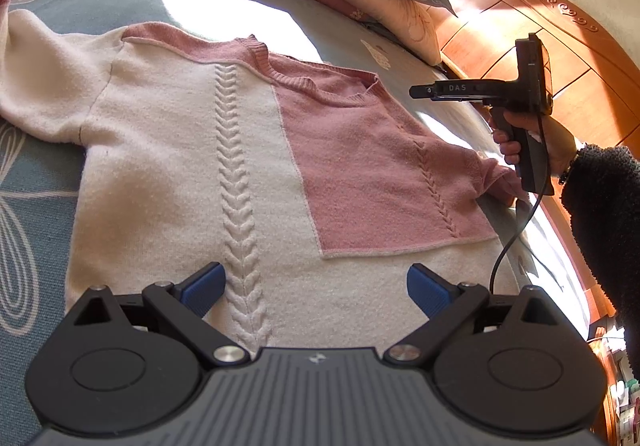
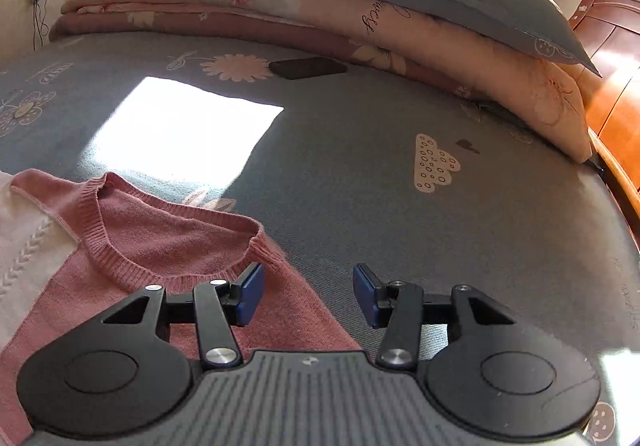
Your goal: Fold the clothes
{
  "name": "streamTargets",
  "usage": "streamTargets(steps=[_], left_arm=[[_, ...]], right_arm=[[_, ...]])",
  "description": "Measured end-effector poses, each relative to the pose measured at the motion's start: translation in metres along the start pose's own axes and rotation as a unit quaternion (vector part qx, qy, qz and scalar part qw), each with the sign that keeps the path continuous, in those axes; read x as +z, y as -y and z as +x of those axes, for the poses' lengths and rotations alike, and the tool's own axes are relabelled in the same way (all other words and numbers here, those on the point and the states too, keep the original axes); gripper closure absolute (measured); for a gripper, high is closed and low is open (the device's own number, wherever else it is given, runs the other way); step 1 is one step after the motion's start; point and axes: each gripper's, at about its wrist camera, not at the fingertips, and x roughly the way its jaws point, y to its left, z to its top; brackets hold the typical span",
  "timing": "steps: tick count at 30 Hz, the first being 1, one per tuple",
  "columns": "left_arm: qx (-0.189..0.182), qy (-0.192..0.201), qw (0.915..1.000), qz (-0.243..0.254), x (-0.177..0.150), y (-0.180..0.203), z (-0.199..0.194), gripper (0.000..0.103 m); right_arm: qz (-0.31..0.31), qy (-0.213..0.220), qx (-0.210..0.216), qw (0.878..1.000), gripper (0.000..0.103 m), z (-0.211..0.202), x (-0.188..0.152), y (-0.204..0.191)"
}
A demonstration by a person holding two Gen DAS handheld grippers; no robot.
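Pink-and-cream knitted sweater (image 1: 256,166) lies spread flat, front up, on the blue-grey flower-printed bed sheet (image 2: 380,174), its ribbed neck toward the stacked quilts. One cream sleeve (image 1: 44,78) stretches out to the left in the left wrist view; at the opposite side, the pink sleeve (image 1: 496,174) bunches at the body's edge by the bed's rim, so the folding looks barely begun.

The left gripper (image 1: 316,290) hangs over the cream hem with its blue pads wide apart and nothing between them. The right gripper (image 2: 308,294), held in a hand (image 1: 524,142) with a dark fleecy cuff, sits above the pink shoulder near the collar (image 2: 176,230); its jaws stand about half open and hold nothing.

The step in hand appears to be taking the pink side for a fold across the body. To do it well, the right gripper should come down on the shoulder seam rather than the loose collar, pinch both knit layers fully, and lift only enough to clear the body. The left gripper would best take the hem on the same side, so the edge travels straight and the cable pattern (image 1: 240,206) stays unwrinkled.
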Motion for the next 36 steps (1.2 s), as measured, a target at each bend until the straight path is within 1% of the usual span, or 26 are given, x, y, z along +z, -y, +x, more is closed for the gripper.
streamTargets(steps=[3, 6, 7, 8, 9, 10, 11, 13, 15, 16, 18, 19, 20, 23, 24, 27, 29, 31, 32, 33, 36], left_arm=[[0.000, 0.000, 1.0000, 0.002, 0.000, 0.000, 0.001, 0.006], [0.001, 0.001, 1.0000, 0.004, 0.000, 0.000, 0.001, 0.006], [0.001, 0.001, 1.0000, 0.005, 0.000, 0.000, 0.002, 0.006], [0.001, 0.001, 1.0000, 0.005, 0.000, 0.000, 0.002, 0.006], [0.001, 0.002, 1.0000, 0.005, 0.000, 0.001, 0.002, 0.006], [0.002, 0.002, 1.0000, 0.006, 0.000, 0.001, 0.002, 0.006], [0.002, 0.002, 1.0000, 0.006, 0.000, 0.001, 0.002, 0.006], [0.002, 0.004, 1.0000, 0.006, -0.001, 0.001, 0.002, 0.006], [0.002, 0.005, 1.0000, 0.007, -0.001, 0.001, 0.002, 0.006], [0.002, 0.005, 0.9999, 0.008, -0.001, 0.001, 0.002, 0.006], [0.003, 0.006, 0.9999, 0.009, -0.001, 0.002, 0.002, 0.006], [0.003, 0.006, 0.9999, 0.009, -0.001, 0.002, 0.001, 0.006], [0.003, 0.006, 0.9999, 0.009, -0.001, 0.002, 0.001, 0.006], [0.003, 0.005, 1.0000, 0.008, 0.000, 0.002, 0.001, 0.006], [0.003, 0.005, 1.0000, 0.007, 0.000, 0.002, 0.001, 0.006], [0.005, 0.005, 0.9999, 0.008, 0.000, 0.002, 0.001, 0.006], [0.007, 0.005, 0.9999, 0.008, 0.000, 0.003, 0.001, 0.006], [0.008, 0.006, 0.9999, 0.009, 0.000, 0.003, 0.001, 0.006], [0.009, 0.006, 0.9999, 0.009, 0.000, 0.003, 0.001, 0.006], [0.010, 0.006, 0.9999, 0.010, 0.000, 0.004, 0.001, 0.006], [0.013, 0.006, 0.9998, 0.011, 0.000, 0.005, 0.002, 0.006]], right_arm=[[0.029, -0.023, 0.010, 0.999, 0.049, 0.015, -0.019, 0.018], [0.020, -0.043, 0.020, 0.999, 0.049, 0.029, -0.036, 0.020], [0.019, -0.042, 0.025, 0.999, 0.049, 0.031, -0.040, 0.020], [0.017, -0.040, 0.030, 0.999, 0.053, 0.033, -0.043, 0.019], [0.015, -0.036, 0.033, 0.999, 0.060, 0.032, -0.043, 0.017], [0.010, -0.031, 0.033, 0.999, 0.083, 0.031, -0.042, 0.016], [-0.004, -0.029, 0.022, 0.999, 0.090, 0.030, -0.040, 0.012], [-0.015, -0.008, 0.001, 1.000, 0.091, 0.027, -0.035, 0.010], [0.010, 0.010, -0.012, 1.000, 0.091, 0.028, -0.030, 0.016], [0.020, 0.008, -0.013, 1.000, 0.091, 0.032, -0.028, 0.017], [0.004, -0.010, -0.026, 1.000, 0.088, 0.041, -0.029, 0.010], [0.002, -0.010, -0.033, 0.999, 0.087, 0.041, -0.030, 0.007], [0.002, -0.009, -0.039, 0.999, 0.082, 0.040, -0.030, 0.005], [0.033, -0.004, -0.038, 0.999, 0.075, 0.025, -0.027, 0.006], [0.038, -0.003, -0.039, 0.998, 0.074, 0.019, -0.026, 0.005], [0.054, -0.010, -0.031, 0.998, 0.064, -0.005, -0.022, 0.000], [0.069, -0.005, -0.011, 0.998, 0.053, -0.024, -0.023, -0.005], [0.090, -0.003, 0.027, 0.996, 0.051, -0.043, -0.028, -0.012], [0.100, -0.006, 0.046, 0.994, 0.047, -0.050, -0.032, -0.016], [0.113, -0.016, 0.070, 0.991, 0.045, -0.054, -0.037, -0.020], [0.132, -0.044, 0.111, 0.984, 0.044, -0.056, -0.055, -0.029]])
